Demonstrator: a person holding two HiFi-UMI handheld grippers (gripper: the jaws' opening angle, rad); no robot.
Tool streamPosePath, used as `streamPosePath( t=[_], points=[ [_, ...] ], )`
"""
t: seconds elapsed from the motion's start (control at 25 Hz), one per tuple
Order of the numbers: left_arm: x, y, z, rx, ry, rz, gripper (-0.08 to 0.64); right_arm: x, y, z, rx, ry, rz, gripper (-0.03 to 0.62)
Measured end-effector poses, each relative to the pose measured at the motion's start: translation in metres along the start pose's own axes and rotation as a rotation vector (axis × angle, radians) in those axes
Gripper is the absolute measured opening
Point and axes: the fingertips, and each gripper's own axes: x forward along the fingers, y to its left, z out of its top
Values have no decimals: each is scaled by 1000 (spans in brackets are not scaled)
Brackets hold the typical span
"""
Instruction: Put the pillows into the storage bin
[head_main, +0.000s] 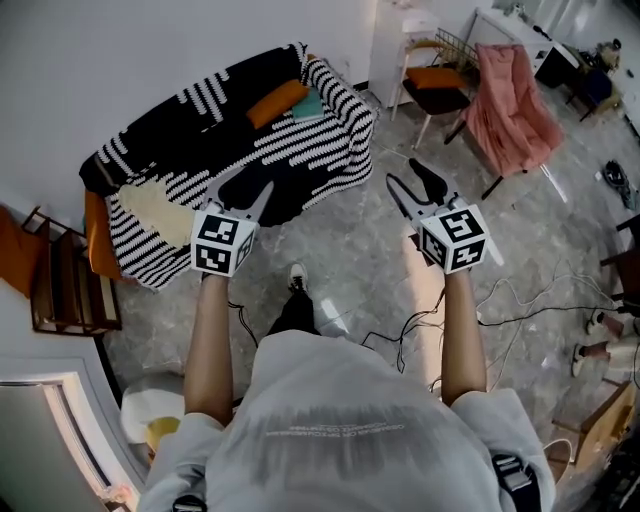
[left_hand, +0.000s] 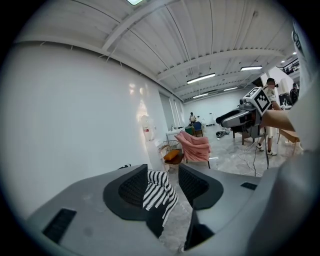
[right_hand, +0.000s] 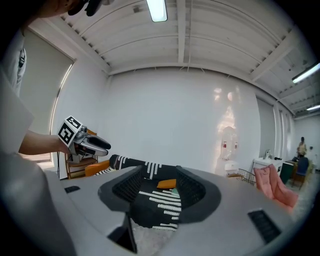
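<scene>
The person stands with both bare forearms stretched straight ahead, side by side and about level, a claw in each hand with its marker cube near the wrist. The left claw (head_main: 248, 190) has its jaws partway apart with nothing between them; only the striped sofa shows through the gap. The right claw (head_main: 408, 173) is parted and empty too, aimed at the sofa's middle. Both tip slightly downward and hang in the air near the sofa's front edge, touching nothing. Loose cables (head_main: 520, 300) trail over the marble floor (head_main: 350, 250) by the right arm. The one sofa (head_main: 335, 150) wears a black-and-white striped throw. Toward its far end lie two pillows, touching each other: one orange pillow (head_main: 278, 102) and one pale teal pillow (head_main: 309, 106). A cream fluffy patch (head_main: 155, 208) lies at the sofa's near end; whether it is a third pillow I cannot tell. Beyond stand two chairs: one orange-seated chair (head_main: 435, 80) and one draped in a pink cloth (head_main: 515, 105).
</scene>
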Motion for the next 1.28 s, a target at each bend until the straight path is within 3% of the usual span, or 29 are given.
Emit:
streamPosePath(
  t=[0.52, 0.92, 1.28],
  points=[
    [120, 71, -12, -50, 19, -20, 195, 110, -66, -4, -25, 54, -3, 225],
    [231, 178, -31, -101, 67, -27, 193, 256, -117, 8, -9, 99, 35, 232],
    [283, 258, -59, -145, 115, -23, 195, 359, -131, 17, 11, 121, 63, 232]
  ],
)
